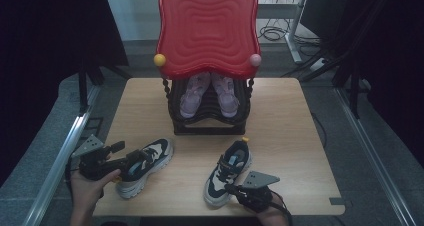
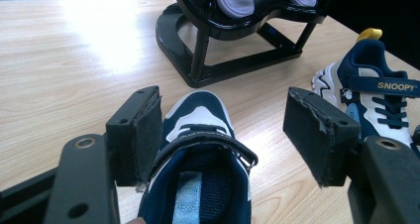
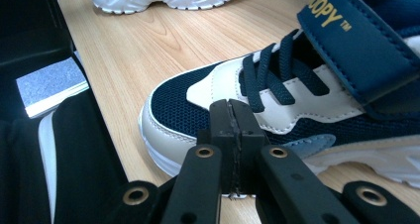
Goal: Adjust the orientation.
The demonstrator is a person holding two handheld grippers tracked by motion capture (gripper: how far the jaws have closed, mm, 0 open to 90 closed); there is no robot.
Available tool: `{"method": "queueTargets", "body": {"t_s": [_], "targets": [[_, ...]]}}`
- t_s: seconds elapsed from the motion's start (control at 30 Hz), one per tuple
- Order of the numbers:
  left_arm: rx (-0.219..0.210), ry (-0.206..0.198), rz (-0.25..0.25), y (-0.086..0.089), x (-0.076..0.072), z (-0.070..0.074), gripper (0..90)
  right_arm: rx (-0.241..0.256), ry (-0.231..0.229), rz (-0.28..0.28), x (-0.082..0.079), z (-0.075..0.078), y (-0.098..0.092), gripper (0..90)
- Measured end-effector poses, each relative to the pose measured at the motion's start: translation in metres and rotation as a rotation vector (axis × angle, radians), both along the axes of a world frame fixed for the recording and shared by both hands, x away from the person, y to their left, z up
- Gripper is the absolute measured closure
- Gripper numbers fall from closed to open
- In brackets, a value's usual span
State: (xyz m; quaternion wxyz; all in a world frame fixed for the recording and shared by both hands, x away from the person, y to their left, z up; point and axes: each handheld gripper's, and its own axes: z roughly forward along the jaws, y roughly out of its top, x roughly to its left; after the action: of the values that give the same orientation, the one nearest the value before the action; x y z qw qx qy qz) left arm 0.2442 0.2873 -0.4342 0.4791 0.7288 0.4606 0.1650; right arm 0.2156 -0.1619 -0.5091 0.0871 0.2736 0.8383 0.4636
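High view puts two navy-and-white sneakers on the wooden table [image 1: 280, 126] in front of a black shoe rack [image 1: 207, 118], which sits at twelve o'clock and already holds a pair of pink shoes [image 1: 209, 93] under a red tray [image 1: 207, 31]. The left sneaker [image 1: 145, 167] lies at about eight o'clock, the right sneaker [image 1: 227, 173] at about six. The left gripper [image 1: 117, 158] stands with its jaws spread wide on either side of the left sneaker's collar; seen from the left gripper view, one pad is touching or just beside the strap edge and the other is well apart from the shoe. The right gripper [image 3: 232, 130] has its jaws pressed together with nothing between them, tips just beside the toe of the right sneaker [image 3: 297, 95]. The step in hand looks like taking hold of the left sneaker [image 2: 198, 159] to carry it toward the rack. To do it well, I would centre the jaws so both pads meet the collar evenly, close on the firm heel wall rather than the soft strap, and lift straight up before swinging toward twelve o'clock. The rack's lower bar [image 2: 233, 68] is near, so the toe should clear it.
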Motion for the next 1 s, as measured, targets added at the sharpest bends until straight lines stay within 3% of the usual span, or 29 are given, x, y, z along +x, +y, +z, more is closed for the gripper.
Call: {"method": "queueTargets", "body": {"t_s": [0.4, 1.0], "targets": [[0.001, 0.007, 0.000, 0.001, 0.001, -0.002, 31.7, -0.011, -0.016, -0.012, 0.006, 0.000, 0.025, 89.9], [0.002, 0.020, -0.006, -0.001, 0.002, -0.004, 31.6, -0.002, -0.013, -0.041, 0.015, -0.002, 0.040, 89.9]]}}
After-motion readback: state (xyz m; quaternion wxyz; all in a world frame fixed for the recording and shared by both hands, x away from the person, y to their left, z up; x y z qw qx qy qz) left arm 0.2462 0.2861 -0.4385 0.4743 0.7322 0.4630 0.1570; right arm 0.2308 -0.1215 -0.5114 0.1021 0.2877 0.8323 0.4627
